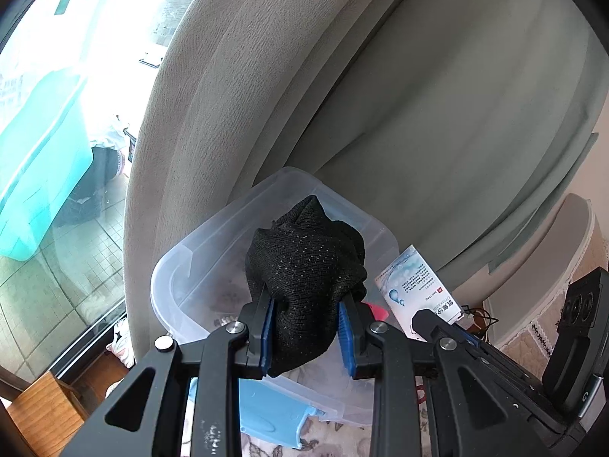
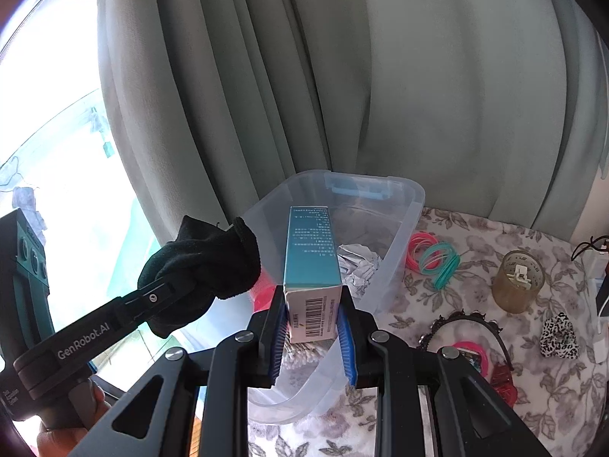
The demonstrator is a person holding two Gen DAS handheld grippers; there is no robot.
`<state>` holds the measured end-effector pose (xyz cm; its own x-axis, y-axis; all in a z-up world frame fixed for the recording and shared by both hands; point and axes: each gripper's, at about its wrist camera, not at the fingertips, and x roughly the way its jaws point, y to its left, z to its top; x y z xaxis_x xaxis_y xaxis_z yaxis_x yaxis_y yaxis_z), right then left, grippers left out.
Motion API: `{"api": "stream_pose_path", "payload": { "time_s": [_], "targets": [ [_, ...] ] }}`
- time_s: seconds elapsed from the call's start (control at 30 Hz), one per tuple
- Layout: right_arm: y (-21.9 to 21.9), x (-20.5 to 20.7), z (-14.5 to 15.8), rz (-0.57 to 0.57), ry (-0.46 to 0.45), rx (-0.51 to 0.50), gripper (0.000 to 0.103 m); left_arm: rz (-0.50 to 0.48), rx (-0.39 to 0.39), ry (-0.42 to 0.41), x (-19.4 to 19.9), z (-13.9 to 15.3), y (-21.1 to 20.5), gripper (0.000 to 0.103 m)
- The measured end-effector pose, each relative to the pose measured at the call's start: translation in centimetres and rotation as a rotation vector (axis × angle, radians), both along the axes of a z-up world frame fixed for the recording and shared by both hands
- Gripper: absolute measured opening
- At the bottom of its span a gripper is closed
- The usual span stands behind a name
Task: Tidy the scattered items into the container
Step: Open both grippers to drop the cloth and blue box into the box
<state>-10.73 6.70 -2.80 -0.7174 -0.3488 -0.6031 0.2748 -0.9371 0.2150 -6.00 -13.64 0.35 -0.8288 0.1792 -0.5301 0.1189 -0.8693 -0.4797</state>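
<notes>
The left gripper point(image 1: 306, 327) clamped a bunched black knit cloth point(image 1: 304, 262) between its blue pads, holding it above the clear plastic container point(image 1: 182, 266), which stood on a floral tablecloth point(image 2: 475, 236) by the grey curtain point(image 2: 380, 76). The right gripper point(image 2: 314, 333) pinched a small teal-and-white carton point(image 2: 310, 251) upright over the same container. Pink and teal hair rings point(image 2: 432, 257), a glass jar point(image 2: 517, 280) and a spotted scrunchie point(image 2: 559, 337) lay on the cloth to its right

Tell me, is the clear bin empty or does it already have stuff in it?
Not empty: crumpled white paper lies inside the clear bin.
</notes>
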Motion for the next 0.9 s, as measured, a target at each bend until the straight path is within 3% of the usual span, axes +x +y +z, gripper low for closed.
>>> {"api": "stream_pose_path", "payload": {
  "time_s": [0.1,0.23,0.33,0.5,0.77,0.9],
  "targets": [
    [-0.3,-0.3,-0.2,-0.002,-0.008,0.012,0.029,0.008,-0.013,-0.010,-0.3,0.1,-0.1,0.030],
    [-0.4,-0.5,-0.4,-0.013,-0.015,0.024,0.031,0.029,-0.015,-0.020,-0.6,0.0,-0.3,0.054],
    [-0.2,-0.5,-0.4,-0.017,-0.017,0.022,0.032,0.028,-0.011,-0.028,-0.9,-0.1,-0.3,0.058],
    [0.0,-0.4,-0.5,-0.020,-0.026,0.018,0.033,0.018,-0.018,-0.040,-1.4,-0.1,-0.2,0.058],
    [0.0,0.0,-0.6,-0.013,-0.032,0.016,0.034,0.006,-0.018,-0.056,1.6,-1.5,0.3,0.058],
    [0.2,0.2,-0.5,-0.016,-0.030,0.010,0.033,0.004,-0.021,-0.059,2.7,-0.8,0.2,0.058]
  ]
}}
